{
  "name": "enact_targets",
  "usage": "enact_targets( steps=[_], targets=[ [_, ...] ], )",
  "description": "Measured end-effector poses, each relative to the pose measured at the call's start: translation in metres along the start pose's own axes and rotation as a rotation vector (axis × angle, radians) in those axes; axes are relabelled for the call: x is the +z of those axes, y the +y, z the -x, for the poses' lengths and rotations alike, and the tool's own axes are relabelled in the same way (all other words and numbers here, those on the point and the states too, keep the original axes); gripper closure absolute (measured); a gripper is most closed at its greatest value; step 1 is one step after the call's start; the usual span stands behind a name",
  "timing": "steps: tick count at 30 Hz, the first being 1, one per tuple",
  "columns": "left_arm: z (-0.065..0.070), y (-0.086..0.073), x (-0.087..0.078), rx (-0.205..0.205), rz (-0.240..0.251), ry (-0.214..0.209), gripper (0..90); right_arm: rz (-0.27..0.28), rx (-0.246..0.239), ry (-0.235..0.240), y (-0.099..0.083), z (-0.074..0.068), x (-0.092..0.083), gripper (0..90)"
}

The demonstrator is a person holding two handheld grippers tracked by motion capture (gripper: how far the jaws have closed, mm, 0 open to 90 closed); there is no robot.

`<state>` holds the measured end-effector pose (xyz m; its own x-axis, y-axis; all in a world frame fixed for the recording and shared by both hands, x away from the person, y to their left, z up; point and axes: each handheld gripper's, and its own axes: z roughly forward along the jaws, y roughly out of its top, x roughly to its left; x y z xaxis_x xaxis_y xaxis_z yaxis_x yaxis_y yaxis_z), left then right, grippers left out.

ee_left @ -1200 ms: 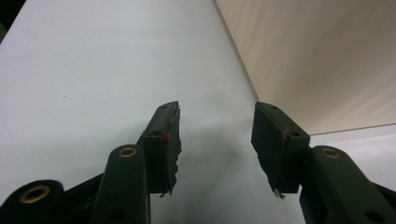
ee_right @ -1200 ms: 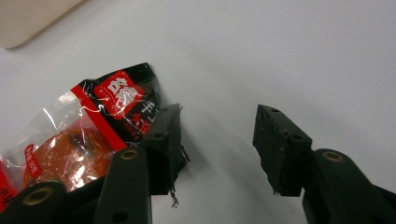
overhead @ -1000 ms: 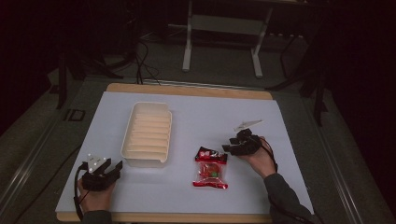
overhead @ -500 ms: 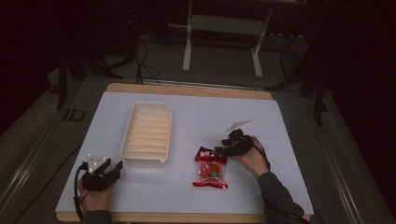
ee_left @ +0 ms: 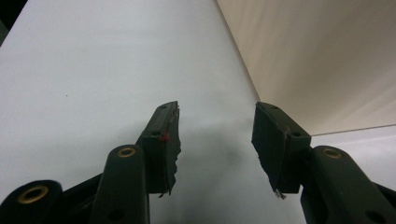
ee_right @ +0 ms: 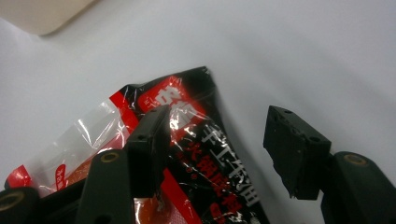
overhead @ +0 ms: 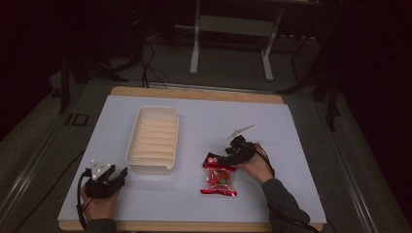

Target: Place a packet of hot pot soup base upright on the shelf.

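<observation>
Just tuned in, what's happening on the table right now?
The right tongs have just been opening over the top edge of the red snack packet, which lies flat on the white table; one corner sits between the jaws, ungripped. The left tongs rest open near the cream tray, holding nothing.
</observation>
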<state>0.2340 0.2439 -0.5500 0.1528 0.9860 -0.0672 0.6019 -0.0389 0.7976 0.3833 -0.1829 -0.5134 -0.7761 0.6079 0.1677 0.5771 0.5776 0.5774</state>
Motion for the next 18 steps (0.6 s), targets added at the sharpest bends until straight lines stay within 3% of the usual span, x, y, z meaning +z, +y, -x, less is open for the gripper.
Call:
enact_targets(
  steps=[9, 18],
  targets=[
    [0.000, 0.000, 0.000, 0.000, -0.001, -0.001, 51.1, -0.056, -0.006, 0.028, 0.001, 0.001, 0.010, 44.6],
    [0.000, 0.000, 0.000, 0.003, -0.002, 0.001, 51.0, -0.094, -0.002, 0.055, 0.002, 0.000, 0.013, 53.9]
  ],
)
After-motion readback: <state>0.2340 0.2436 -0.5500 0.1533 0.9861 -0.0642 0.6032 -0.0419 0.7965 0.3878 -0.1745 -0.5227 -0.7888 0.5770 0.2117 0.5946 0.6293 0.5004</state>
